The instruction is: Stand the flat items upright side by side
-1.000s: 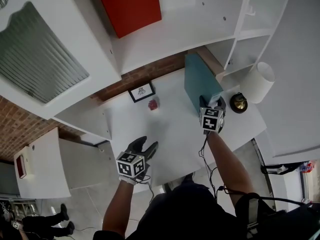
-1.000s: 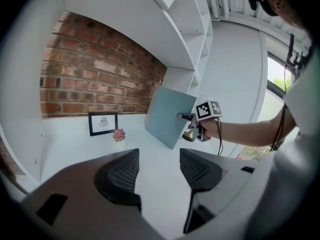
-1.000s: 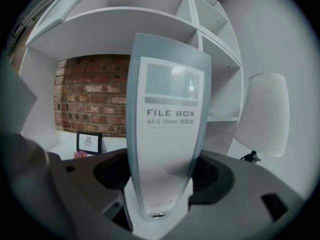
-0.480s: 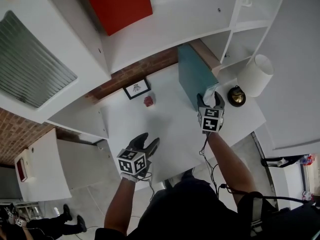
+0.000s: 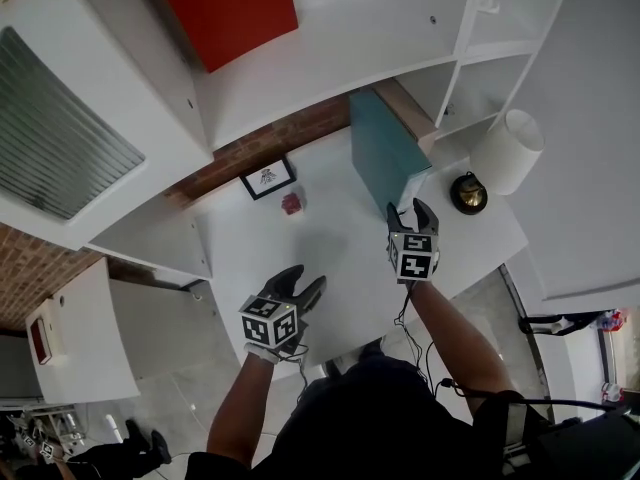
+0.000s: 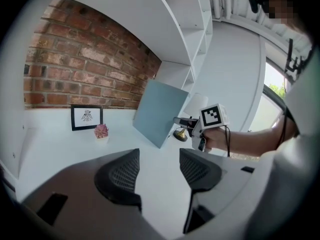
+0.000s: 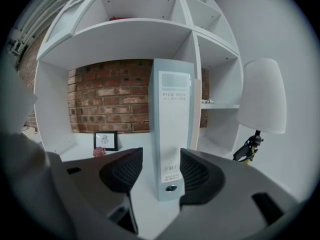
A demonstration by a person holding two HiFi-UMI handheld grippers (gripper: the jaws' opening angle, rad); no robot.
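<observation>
The right claw (image 5: 410, 209) has backed away from the file box (image 5: 385, 153); its jaws have just narrowed but remain apart, gripping nothing. The file box stands upright on the bench (image 5: 335, 253) beside the shelf unit (image 5: 468, 60). The left claw (image 5: 305, 280) is apart and empty.

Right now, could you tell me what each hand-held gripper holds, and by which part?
Nothing. The left hand-held gripper is empty; the right hand-held gripper, jaws just closing, frames the spine of the upright grey-blue file box ungripped.

bare desk (image 5: 340, 243) centre, file box (image 5: 380, 158) upright at right, lamp (image 5: 507, 151) beside it
</observation>
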